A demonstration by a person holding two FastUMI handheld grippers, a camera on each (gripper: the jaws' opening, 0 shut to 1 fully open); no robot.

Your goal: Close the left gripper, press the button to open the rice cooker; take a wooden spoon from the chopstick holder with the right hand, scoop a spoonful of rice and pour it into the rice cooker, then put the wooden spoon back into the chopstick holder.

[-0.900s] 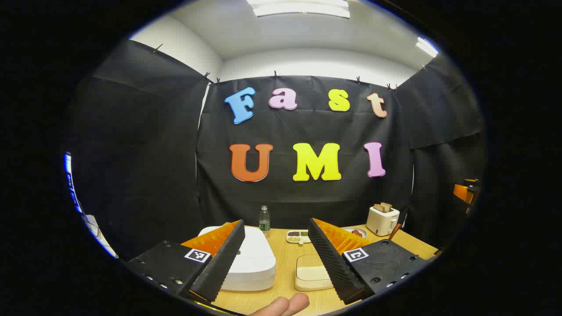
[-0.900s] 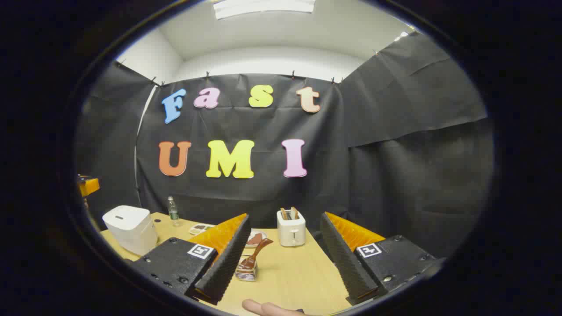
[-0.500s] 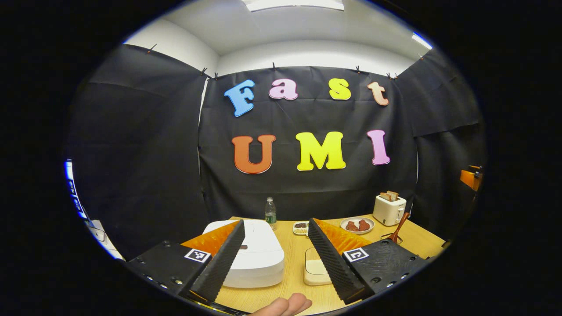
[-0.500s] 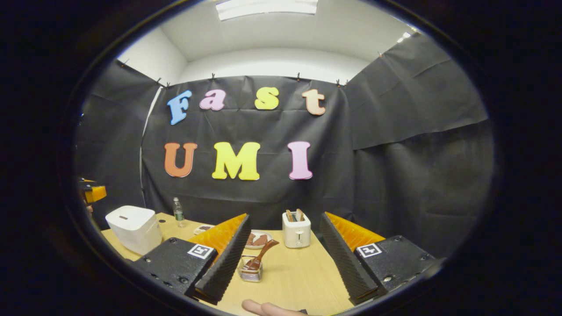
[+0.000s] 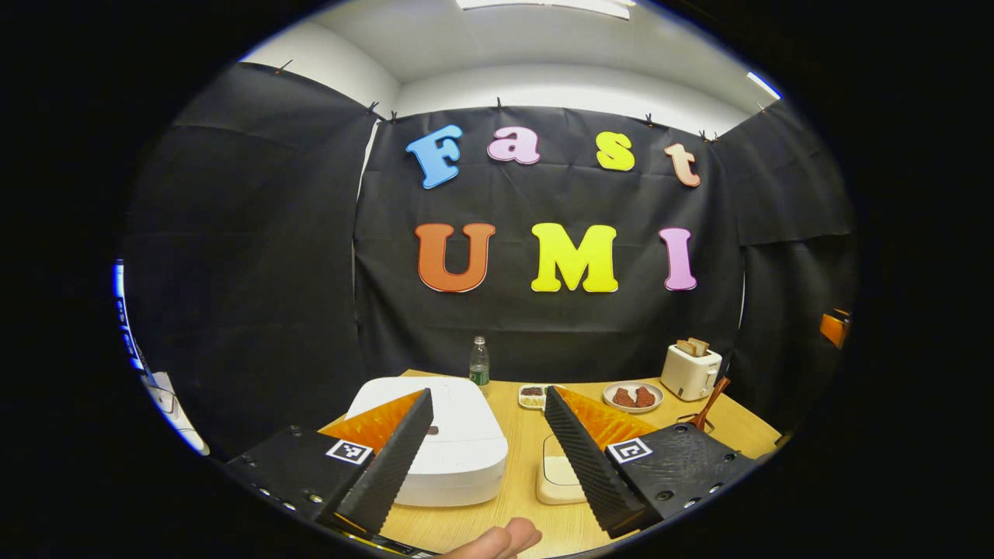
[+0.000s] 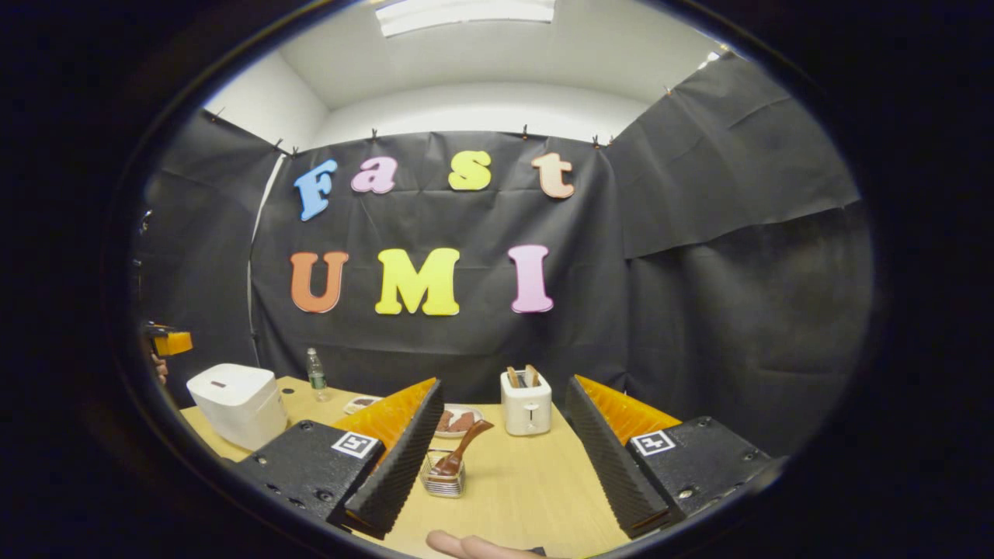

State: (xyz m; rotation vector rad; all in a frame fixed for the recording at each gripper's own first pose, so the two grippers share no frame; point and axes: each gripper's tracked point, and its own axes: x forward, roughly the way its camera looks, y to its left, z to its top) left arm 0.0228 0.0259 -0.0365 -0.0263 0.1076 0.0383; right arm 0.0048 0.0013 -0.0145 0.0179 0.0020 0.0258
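Rice cooker point(image 5: 443, 435) sits lid-down on table point(image 5: 520, 466), directly ahead of your left gripper point(image 5: 485, 446), slightly left of centre; jaws spread wide, empty. Right gripper point(image 6: 505, 458) also agape, wooden spoon point(image 6: 460, 450) leaning in chopstick holder point(image 6: 443, 480) ahead.

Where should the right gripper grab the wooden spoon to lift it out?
Probably the bare upper handle of the wooden spoon, coming from above. It leans up and right out of the chopstick holder; its bowl sits down inside the holder. The right gripper is open.
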